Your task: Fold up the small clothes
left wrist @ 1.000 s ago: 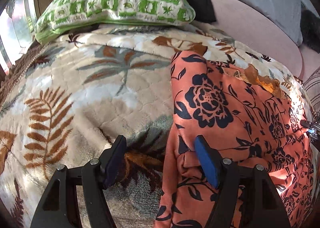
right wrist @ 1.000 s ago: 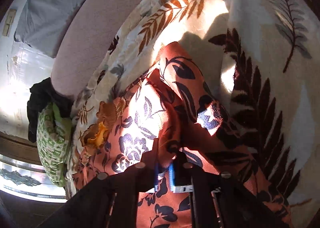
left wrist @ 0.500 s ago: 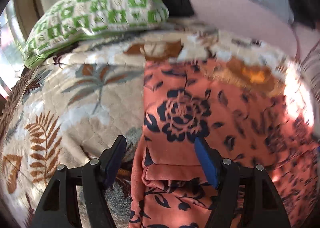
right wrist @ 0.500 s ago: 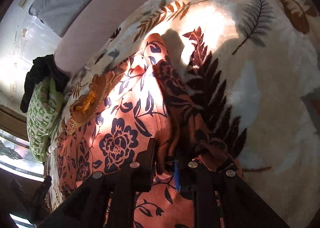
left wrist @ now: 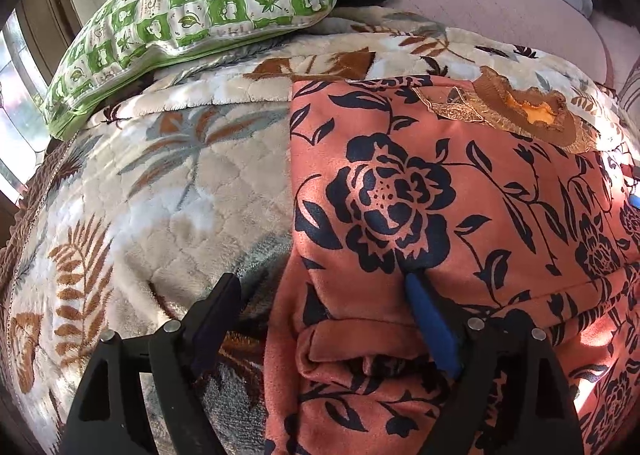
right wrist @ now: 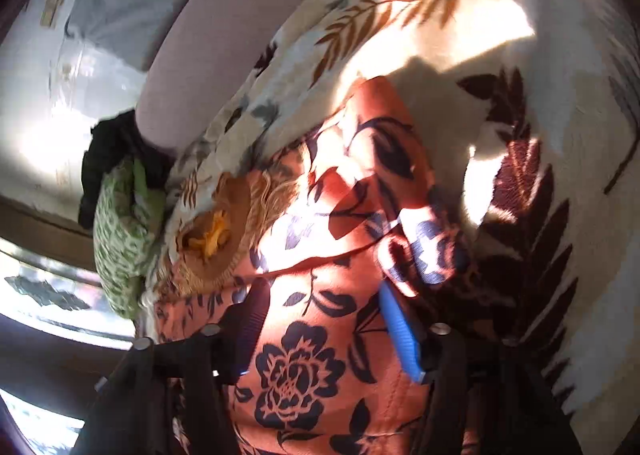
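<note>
The orange floral garment (left wrist: 460, 239) lies spread on the leaf-print blanket (left wrist: 172, 183) of the bed, its straight left edge well below the green pillow (left wrist: 188, 15) and its gold-trimmed neckline (left wrist: 520, 111) at the end towards the pillow, so its long axis seems to run from the pillow end down towards both tongs. The left tongs (left wrist: 320, 303) stand over that left edge, where a strip is rolled up just under them; the right tongs (right wrist: 320, 315) are over the opposite side, where a bunched flap (right wrist: 420, 251) sits just beyond the blue pad. The left tongs have just been opening and gape wide, one finger over blanket, the other over cloth, gripping nothing. The right tongs have just been opening too, now parted about halfway, with flat cloth beneath them but nothing pinched. Each hand looks about equally near its own edge.
</note>
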The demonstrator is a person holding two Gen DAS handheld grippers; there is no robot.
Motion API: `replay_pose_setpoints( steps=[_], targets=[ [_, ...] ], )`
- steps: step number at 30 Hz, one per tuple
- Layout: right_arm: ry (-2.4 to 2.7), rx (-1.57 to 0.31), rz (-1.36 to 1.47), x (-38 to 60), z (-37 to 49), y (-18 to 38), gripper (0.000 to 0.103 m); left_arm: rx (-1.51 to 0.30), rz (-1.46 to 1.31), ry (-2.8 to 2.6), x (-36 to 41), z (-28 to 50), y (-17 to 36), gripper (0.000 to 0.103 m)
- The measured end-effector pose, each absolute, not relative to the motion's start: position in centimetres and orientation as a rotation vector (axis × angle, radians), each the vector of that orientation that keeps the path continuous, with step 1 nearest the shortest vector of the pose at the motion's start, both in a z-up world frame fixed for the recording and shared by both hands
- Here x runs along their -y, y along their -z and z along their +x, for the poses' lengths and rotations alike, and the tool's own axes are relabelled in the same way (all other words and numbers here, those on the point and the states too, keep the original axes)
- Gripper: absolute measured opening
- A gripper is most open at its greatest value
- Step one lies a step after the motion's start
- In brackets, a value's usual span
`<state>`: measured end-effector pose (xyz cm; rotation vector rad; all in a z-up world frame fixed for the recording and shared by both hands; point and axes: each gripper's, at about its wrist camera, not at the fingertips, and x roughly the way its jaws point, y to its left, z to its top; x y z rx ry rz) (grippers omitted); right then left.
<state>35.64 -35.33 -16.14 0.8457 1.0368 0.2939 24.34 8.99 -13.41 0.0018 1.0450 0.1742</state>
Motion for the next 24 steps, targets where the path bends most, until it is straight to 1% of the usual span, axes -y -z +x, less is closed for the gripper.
replay_pose_setpoints(
  steps=[1, 2, 3, 4, 5, 6, 8, 9, 10, 11, 12, 13, 15, 16, 18, 20, 24],
  targets=[
    [-0.291, -1.019, 0.883, 35.9, 35.4, 15.5, 0.047, -1.036, -0.019, -0.161, -9.2, 24.1, 12.8, 0.084],
    [-0.308, -1.012, 0.849, 35.6, 35.2, 14.4, 0.052, -1.013, -0.037, -0.145, -9.2, 23.7, 12.0, 0.084],
    [-0.335, -1.006, 0.805, 35.2, 34.7, 13.3, 0.063, -0.984, -0.054, -0.125, -9.3, 23.2, 11.2, 0.084],
    [-0.364, -1.001, 0.789, 34.8, 34.0, 12.4, 0.065, -0.952, -0.066, -0.098, -9.1, 22.6, 10.5, 0.084],
    [-0.412, -0.996, 0.791, 34.5, 33.2, 11.7, 0.065, -0.928, -0.057, -0.086, -8.8, 22.1, 10.1, 0.084],
    [-0.457, -0.998, 0.794, 34.1, 32.4, 11.5, 0.067, -0.93, -0.025, -0.103, -8.5, 21.9, 10.4, 0.084],
    [-0.473, -1.035, 0.765, 33.3, 31.2, 12.3, 0.071, -1.037, 0.039, -0.136, -8.0, 23.0, 13.3, 0.085],
    [-0.439, -1.077, 0.729, 33.0, 31.3, 13.6, 0.073, -1.052, 0.004, -0.126, -8.4, 23.3, 14.5, 0.09],
    [-0.4, -1.127, 0.711, 33.2, 31.6, 15.2, 0.07, -1.027, -0.028, -0.139, -9.0, 23.3, 14.1, 0.092],
    [-0.395, -1.125, 0.748, 33.8, 31.8, 15.9, 0.069, -1.051, -0.045, -0.145, -9.3, 23.2, 13.5, 0.091],
    [-0.379, -1.111, 0.766, 34.0, 31.5, 15.1, 0.069, -1.054, -0.064, -0.15, -9.4, 22.8, 12.4, 0.09],
    [-0.351, -1.09, 0.73, 33.9, 30.9, 13.5, 0.073, -1.026, -0.068, -0.145, -9.5, 22.1, 11.3, 0.09],
    [-0.374, -1.016, 0.609, 33.2, 29.1, 9.7, 0.073, -0.974, -0.022, -0.127, -9.2, 20.1, 8.8, 0.09],
    [-0.387, -0.993, 0.599, 33.2, 27.9, 8.3, 0.073, -0.943, -0.006, -0.123, -9.3, 18.6, 7.6, 0.09],
    [-0.443, -0.957, 0.599, 33.4, 24.4, 6.1, 0.074, -0.908, -0.019, -0.122, -9.9, 15.1, 5.7, 0.09],
    [-0.445, -0.945, 0.586, 33.8, 20.2, 5.0, 0.074, -0.913, -0.069, -0.103, -10.9, 11.1, 4.9, 0.09],
    [-0.426, -0.976, 0.553, 35.2, 10.9, 6.0, 0.074, -0.979, -0.165, -0.049, -12.3, 2.9, 6.0, 0.09]
  ],
)
